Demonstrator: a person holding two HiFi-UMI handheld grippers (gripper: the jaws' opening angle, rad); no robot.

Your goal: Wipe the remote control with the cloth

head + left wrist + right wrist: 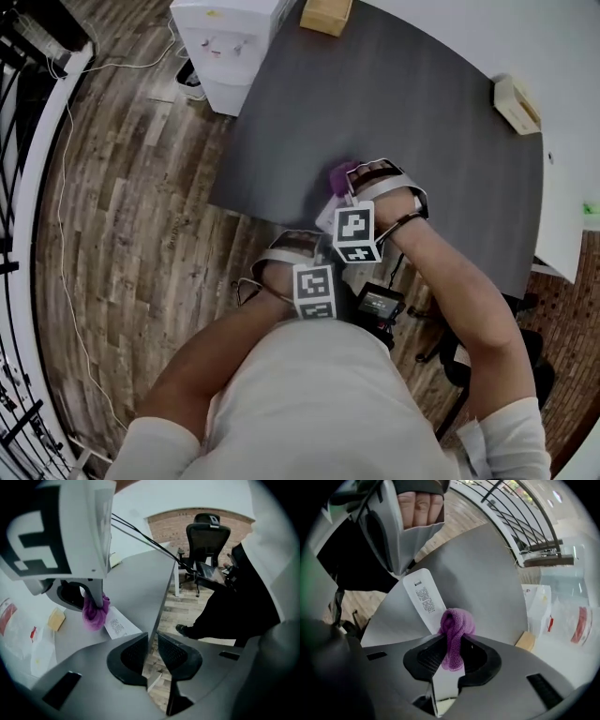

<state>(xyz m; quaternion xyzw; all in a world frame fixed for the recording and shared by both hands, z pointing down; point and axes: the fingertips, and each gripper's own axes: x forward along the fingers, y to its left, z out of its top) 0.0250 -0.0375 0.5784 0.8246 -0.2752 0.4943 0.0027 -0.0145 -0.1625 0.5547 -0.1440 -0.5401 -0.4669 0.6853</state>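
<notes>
A white remote control (423, 597) with a printed label lies on the dark table (412, 112) near its front edge; it also shows in the head view (325, 217) and the left gripper view (117, 624). My right gripper (452, 644) is shut on a bunched purple cloth (454, 630), which hangs over the remote's near half. From above, the right gripper (354, 184) holds the cloth (339, 175) just over the remote. My left gripper (150, 654) hovers at the table's edge beside the remote's other end. Its jaws stand a narrow gap apart with nothing held.
A white water dispenser (225, 47) stands on the wood floor left of the table. A cardboard box (326, 14) and a small wooden box (517, 103) sit at the table's far side. A black office chair (206, 536) stands beyond the table edge.
</notes>
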